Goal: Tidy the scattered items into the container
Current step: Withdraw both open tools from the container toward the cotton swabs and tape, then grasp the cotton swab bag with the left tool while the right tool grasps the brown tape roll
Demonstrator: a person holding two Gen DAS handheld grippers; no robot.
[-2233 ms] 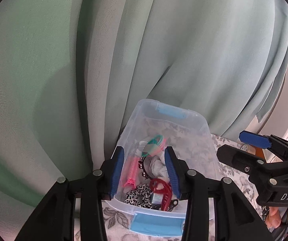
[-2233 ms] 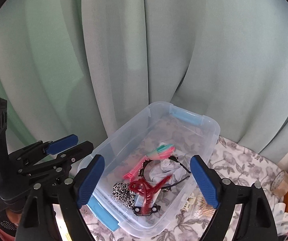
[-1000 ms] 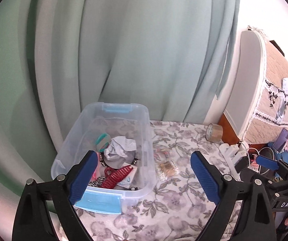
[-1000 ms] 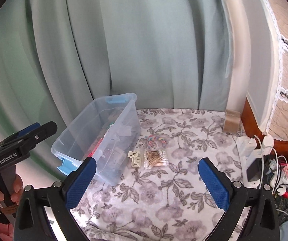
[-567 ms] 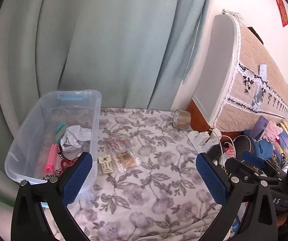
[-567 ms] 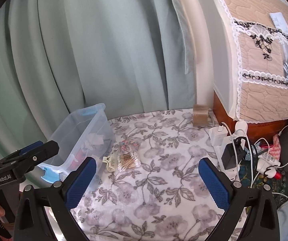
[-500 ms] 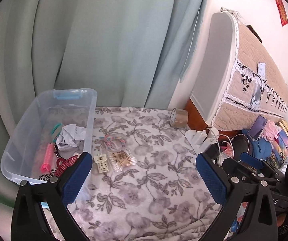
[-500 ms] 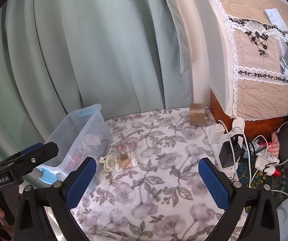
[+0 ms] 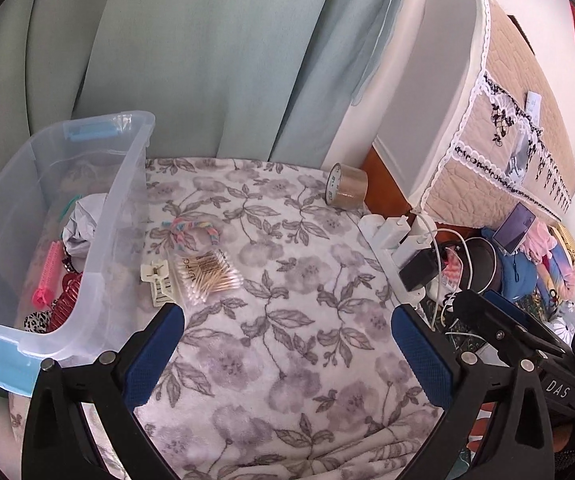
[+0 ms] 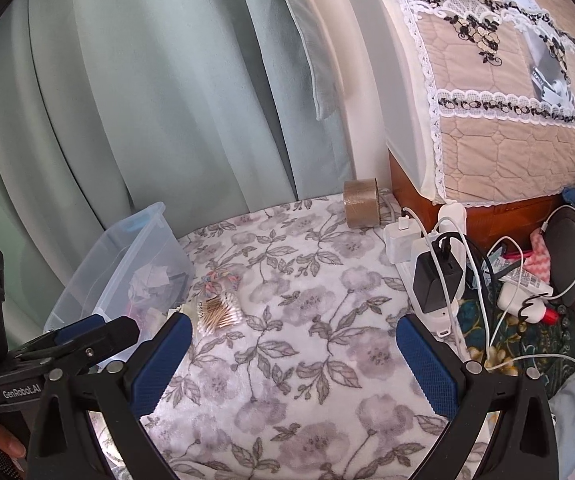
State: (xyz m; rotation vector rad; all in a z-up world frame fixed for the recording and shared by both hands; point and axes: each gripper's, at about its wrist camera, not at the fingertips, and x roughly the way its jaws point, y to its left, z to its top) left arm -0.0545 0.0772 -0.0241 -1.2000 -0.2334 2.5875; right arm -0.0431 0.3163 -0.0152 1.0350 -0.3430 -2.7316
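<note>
Both your tools are spread wide and carry nothing — left tool [image 9: 287,350], right tool [image 10: 293,356]. You're reaching for leftovers: the cotton swabs [image 9: 209,274], clip [image 9: 159,282] and hair tie [image 9: 191,232] lie just beside the box [image 9: 99,240] — next, close on one.

One clear container [image 9: 99,216], left of jaws. Ahead of jaws, loose on floral cloth [image 9: 287,320]: one cotton-swab pack [image 9: 207,276], one cream hair clip [image 9: 159,284], one braided hair tie [image 9: 193,230]. One tape roll [image 9: 347,191] farther ahead, right.

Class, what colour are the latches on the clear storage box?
Light blue latches, clearest in the left wrist view.
</note>
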